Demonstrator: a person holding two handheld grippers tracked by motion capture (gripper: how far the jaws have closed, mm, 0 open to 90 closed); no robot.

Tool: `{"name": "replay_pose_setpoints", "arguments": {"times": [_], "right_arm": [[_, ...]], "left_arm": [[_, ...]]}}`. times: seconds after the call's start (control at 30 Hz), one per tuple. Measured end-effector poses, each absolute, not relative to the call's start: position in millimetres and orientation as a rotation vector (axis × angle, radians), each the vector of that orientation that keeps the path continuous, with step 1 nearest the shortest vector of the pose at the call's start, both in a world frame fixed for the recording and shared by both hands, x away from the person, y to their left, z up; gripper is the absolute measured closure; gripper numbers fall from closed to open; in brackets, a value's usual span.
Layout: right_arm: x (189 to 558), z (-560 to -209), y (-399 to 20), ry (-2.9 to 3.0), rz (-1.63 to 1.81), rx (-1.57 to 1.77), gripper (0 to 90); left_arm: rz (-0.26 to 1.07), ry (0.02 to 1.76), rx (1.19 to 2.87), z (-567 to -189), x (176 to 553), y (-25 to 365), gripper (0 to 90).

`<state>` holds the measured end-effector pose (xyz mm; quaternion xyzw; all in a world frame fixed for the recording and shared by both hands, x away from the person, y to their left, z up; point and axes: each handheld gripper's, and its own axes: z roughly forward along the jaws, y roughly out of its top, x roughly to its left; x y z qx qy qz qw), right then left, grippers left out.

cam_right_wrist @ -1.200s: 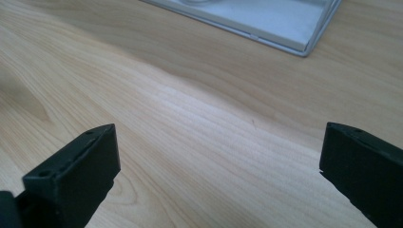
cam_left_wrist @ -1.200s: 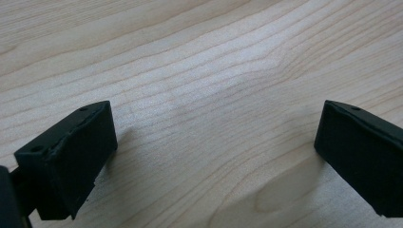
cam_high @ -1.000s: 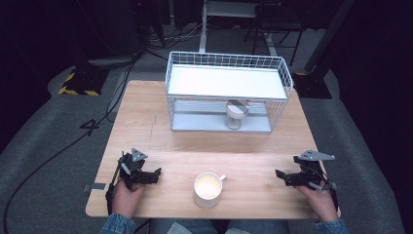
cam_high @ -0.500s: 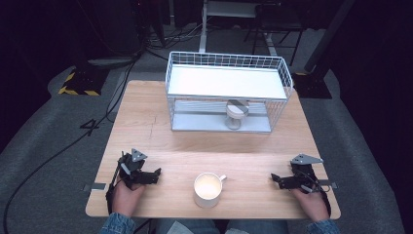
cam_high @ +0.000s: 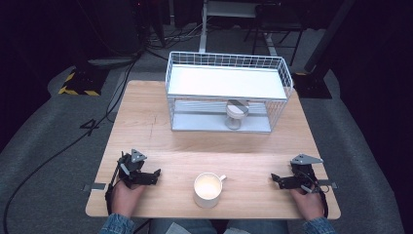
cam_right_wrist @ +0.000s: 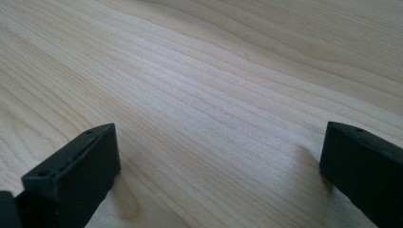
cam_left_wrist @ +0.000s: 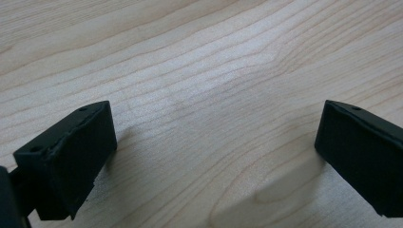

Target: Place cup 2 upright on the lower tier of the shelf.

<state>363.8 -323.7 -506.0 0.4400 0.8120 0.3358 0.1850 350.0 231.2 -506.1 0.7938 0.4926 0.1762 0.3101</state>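
I see both grippers wide open, holding nothing; my right gripper should go slowly left to the mug; my left gripper waits.

Floor mark: a "4" in black on the grey floor, left of the bench — the one figure that reads.
Hazard sign: yellow-and-black stripes on a dark base, far left — no words.
Elsewhere: nothing legible.
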Motion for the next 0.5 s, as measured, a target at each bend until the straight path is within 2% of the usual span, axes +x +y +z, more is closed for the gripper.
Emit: {"name": "replay_pose_setpoints", "arguments": {"times": [0.5], "right_arm": [[364.1,-506.1,-322.2,2.275,0.945,1.257,0.0]], "left_arm": [[0.472,1.314,2.093,-506.0,349.4,231.2,0.2]]}}
